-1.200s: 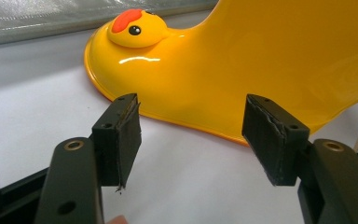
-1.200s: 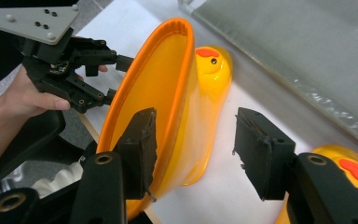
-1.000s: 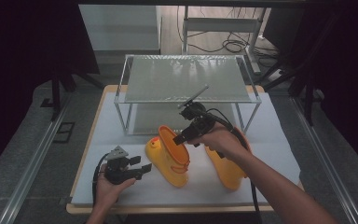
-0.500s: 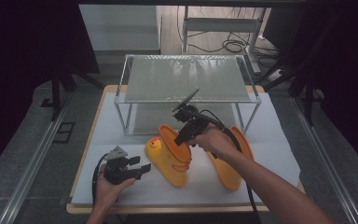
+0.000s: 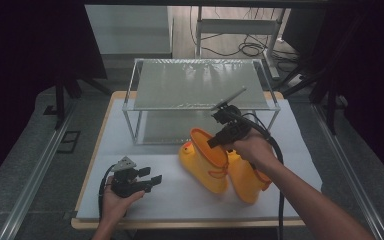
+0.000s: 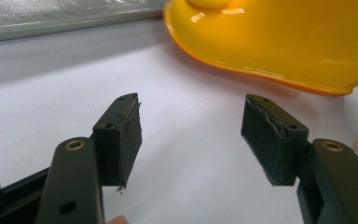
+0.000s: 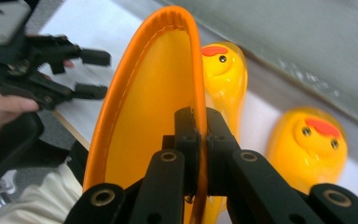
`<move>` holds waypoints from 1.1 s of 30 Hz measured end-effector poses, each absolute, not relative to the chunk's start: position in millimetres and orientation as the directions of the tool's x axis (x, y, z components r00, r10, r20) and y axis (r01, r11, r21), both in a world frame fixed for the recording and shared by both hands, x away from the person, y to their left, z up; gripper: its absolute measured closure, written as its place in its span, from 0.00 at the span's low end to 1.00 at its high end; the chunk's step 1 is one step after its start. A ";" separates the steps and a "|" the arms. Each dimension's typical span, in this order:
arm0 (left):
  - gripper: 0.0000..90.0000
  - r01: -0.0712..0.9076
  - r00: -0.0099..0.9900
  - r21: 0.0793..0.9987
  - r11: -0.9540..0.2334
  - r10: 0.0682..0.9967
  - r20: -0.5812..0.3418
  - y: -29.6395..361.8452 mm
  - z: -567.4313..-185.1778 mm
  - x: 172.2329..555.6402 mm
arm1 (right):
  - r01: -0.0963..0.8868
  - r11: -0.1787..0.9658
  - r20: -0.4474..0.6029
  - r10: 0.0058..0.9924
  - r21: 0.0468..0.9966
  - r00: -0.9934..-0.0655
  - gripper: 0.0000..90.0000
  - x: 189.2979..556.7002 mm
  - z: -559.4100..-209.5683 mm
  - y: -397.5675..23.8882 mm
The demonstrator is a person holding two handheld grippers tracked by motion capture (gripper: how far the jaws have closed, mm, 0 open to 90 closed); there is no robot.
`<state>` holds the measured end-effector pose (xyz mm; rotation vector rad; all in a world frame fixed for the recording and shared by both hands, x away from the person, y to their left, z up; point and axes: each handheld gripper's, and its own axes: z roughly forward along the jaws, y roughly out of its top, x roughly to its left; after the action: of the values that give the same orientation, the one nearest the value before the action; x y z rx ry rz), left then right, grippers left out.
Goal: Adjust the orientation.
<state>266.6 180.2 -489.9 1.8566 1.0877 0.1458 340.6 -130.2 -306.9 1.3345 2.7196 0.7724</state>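
Observation:
Two yellow rubber boots with duck faces stand on the white table. My right gripper [image 5: 213,143] is shut on the orange rim of the left boot [image 5: 202,162]; its jaws have just closed there, with the rim pinched between them. In the right gripper view, the right gripper [image 7: 199,122] clamps that rim beside the left boot [image 7: 144,107] opening, and the second boot [image 7: 312,140] sits beyond. The second boot [image 5: 247,177] stands under my right hand. My left gripper [image 5: 156,181] rests open on the table. In its own view, the left gripper [image 6: 191,135] holds nothing, with the left boot [image 6: 279,37] ahead.
A metal-framed rack with a glass shelf [image 5: 200,85] stands at the back of the white table [image 5: 130,150]. Cables trail from both grippers. The table's wooden front edge [image 5: 180,224] runs just behind my left hand.
My right gripper's jaws closed on the left boot's rim, then the hand moved right and slightly up, drawing the boot with it. The left gripper stayed put.

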 end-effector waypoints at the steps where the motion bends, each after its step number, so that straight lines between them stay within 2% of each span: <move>1: 0.42 0.617 0.598 0.771 -0.158 0.730 -0.329 180.2 -489.7 266.5 | 0.744 0.513 0.194 0.751 0.428 -0.631 0.96 338.7 -309.2 -134.5; 10: 0.42 0.621 0.595 0.767 -0.159 0.733 -0.329 179.6 -491.3 267.1 | 0.781 0.492 0.198 0.782 0.385 -0.590 0.94 326.0 -330.5 -169.7; 12: 0.42 0.623 0.594 0.766 -0.160 0.733 -0.330 179.2 -491.4 267.1 | 0.787 0.495 0.204 0.783 0.368 -0.588 0.88 324.8 -332.4 -174.5; 13: 0.42 0.622 0.597 0.765 -0.165 0.732 -0.328 178.5 -492.2 267.4 | 0.787 0.484 0.207 0.786 0.383 -0.583 0.82 323.6 -330.5 -177.8; 16: 0.42 0.623 0.596 0.765 -0.165 0.733 -0.328 177.8 -492.8 267.4 | 0.766 0.481 0.191 0.780 0.427 -0.596 0.73 319.7 -320.5 -182.2; 19: 0.42 0.622 0.598 0.766 -0.165 0.732 -0.327 177.7 -492.6 267.1 | 0.755 0.461 0.194 0.779 0.466 -0.596 0.71 318.8 -313.1 -186.1; 20: 0.42 0.621 0.598 0.767 -0.165 0.731 -0.327 178.1 -492.5 266.9 | 0.743 0.440 0.214 0.770 0.505 -0.601 0.70 317.8 -305.3 -191.2; 26: 0.42 0.621 0.597 0.767 -0.164 0.733 -0.326 178.8 -493.0 267.8 | 0.702 0.375 0.232 0.760 0.606 -0.607 0.72 313.4 -284.4 -213.9; 27: 0.42 0.622 0.596 0.766 -0.164 0.733 -0.327 178.1 -493.6 267.9 | 0.689 0.350 0.240 0.758 0.635 -0.606 0.75 312.7 -279.1 -228.5; 33: 0.42 0.623 0.599 0.762 -0.174 0.733 -0.323 175.7 -494.8 268.5 | 0.677 0.315 0.218 0.785 0.665 -0.580 0.78 311.5 -281.5 -265.7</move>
<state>268.5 175.7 -494.8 1.8763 1.0899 0.1444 311.5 -265.7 -281.5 1.3595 2.4252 1.1146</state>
